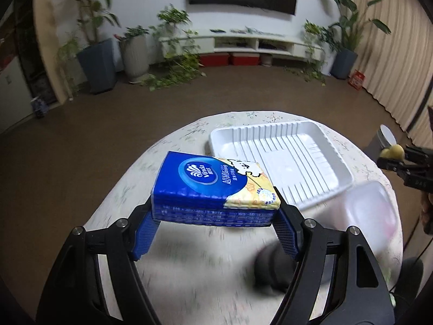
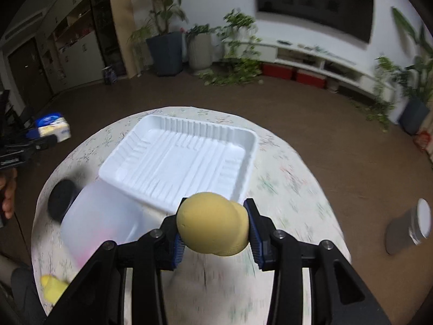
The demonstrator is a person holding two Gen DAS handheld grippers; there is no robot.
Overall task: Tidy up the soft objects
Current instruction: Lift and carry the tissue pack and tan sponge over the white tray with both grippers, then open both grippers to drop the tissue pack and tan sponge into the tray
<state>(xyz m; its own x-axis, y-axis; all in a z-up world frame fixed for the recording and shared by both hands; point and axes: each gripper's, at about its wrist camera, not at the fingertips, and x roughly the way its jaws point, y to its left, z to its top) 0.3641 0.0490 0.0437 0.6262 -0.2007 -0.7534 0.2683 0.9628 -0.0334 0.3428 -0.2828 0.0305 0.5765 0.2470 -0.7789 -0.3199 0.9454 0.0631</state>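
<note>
My left gripper (image 1: 215, 212) is shut on a blue and yellow tissue pack (image 1: 213, 187) and holds it above the round table, left of the white foam tray (image 1: 278, 157). My right gripper (image 2: 213, 226) is shut on a yellow sponge toy (image 2: 213, 223), held above the table just in front of the tray (image 2: 178, 159), which holds nothing. In the right wrist view the left gripper (image 2: 40, 138) with the tissue pack (image 2: 52, 127) shows at far left. In the left wrist view the right gripper (image 1: 389, 158) with the toy (image 1: 393, 151) shows at far right.
A translucent plastic container (image 2: 102, 216) lies on its side by the tray's near corner, something pink inside. A black round object (image 2: 61, 199) sits left of it. Another yellow soft piece (image 2: 52, 287) lies at the table's near left edge. A grey cylinder (image 2: 408, 226) stands on the floor.
</note>
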